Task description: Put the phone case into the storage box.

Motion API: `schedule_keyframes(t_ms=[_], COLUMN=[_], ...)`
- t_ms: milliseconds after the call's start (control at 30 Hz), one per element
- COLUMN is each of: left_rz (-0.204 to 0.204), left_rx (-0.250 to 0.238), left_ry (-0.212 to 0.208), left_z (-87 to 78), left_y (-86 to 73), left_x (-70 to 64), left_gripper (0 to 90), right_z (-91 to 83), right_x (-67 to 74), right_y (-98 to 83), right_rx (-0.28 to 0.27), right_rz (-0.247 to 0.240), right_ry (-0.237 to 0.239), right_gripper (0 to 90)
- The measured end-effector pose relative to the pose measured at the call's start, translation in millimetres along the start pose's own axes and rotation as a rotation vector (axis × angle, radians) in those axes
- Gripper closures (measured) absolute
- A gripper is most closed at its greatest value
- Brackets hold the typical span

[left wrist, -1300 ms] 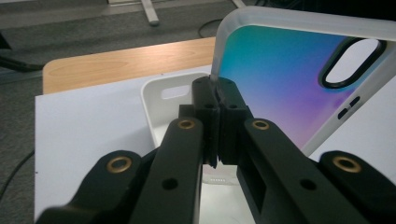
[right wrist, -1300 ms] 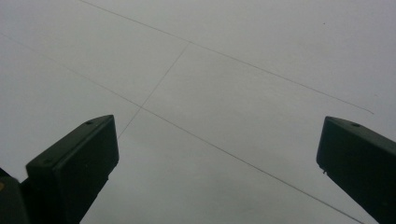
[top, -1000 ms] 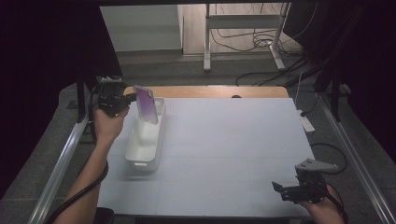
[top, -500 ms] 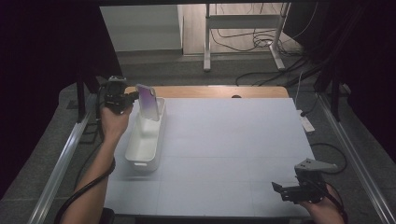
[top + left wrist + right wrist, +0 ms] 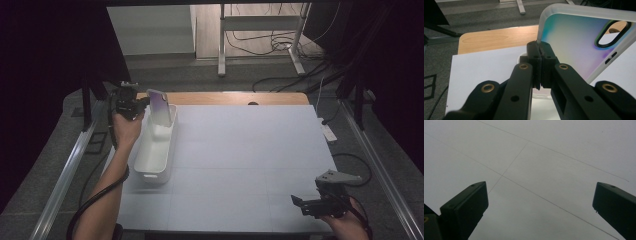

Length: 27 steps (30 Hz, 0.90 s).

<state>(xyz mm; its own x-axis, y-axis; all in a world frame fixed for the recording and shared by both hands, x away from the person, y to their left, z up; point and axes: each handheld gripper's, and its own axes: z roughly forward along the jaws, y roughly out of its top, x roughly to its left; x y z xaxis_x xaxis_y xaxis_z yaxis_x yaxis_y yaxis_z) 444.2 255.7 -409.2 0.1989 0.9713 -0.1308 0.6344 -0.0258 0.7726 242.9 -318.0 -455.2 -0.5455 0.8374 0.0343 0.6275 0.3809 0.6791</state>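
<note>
My left gripper (image 5: 141, 104) (image 5: 539, 53) is shut on the edge of a phone case (image 5: 159, 105) (image 5: 576, 42), pastel blue-to-purple with a frosted white rim and a black camera cut-out. The case is held upright over the far end of a long white bin (image 5: 155, 150) at the left of the table. In the left gripper view the black jaws pinch the case's white side wall. My right gripper (image 5: 304, 205) (image 5: 540, 202) stands open near the table's front right corner, low over the bare white tabletop (image 5: 544, 157), nothing between its fingers.
The white table surface (image 5: 250, 145) has a wooden strip (image 5: 235, 98) along its far edge. Metal rails (image 5: 70, 170) run down both sides. Cables and a stand's legs (image 5: 260, 50) lie on the floor beyond. A white power strip (image 5: 328, 132) hangs off the right edge.
My left gripper has carried the phone case slightly rightward and down, toward the far end of the white bin. The right gripper has stayed put.
</note>
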Motion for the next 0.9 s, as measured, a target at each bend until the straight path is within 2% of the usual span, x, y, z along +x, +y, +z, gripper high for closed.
schedule_keyframes(t_ms=[600,900], left_rz=[-0.032,-0.042], left_rx=[0.001,0.020], left_ry=[0.027,0.037], left_z=[26.5,39.1], left_y=[-2.0,-4.0], left_x=[5.8,5.9], left_gripper=[88.4,88.4], right_z=[-0.2,-0.5], right_x=[-0.5,-0.4], right_y=[-0.4,-0.6], right_rx=[-0.001,-0.003], right_rz=[0.004,0.002], right_ry=[0.003,0.006], right_gripper=[0.1,0.2])
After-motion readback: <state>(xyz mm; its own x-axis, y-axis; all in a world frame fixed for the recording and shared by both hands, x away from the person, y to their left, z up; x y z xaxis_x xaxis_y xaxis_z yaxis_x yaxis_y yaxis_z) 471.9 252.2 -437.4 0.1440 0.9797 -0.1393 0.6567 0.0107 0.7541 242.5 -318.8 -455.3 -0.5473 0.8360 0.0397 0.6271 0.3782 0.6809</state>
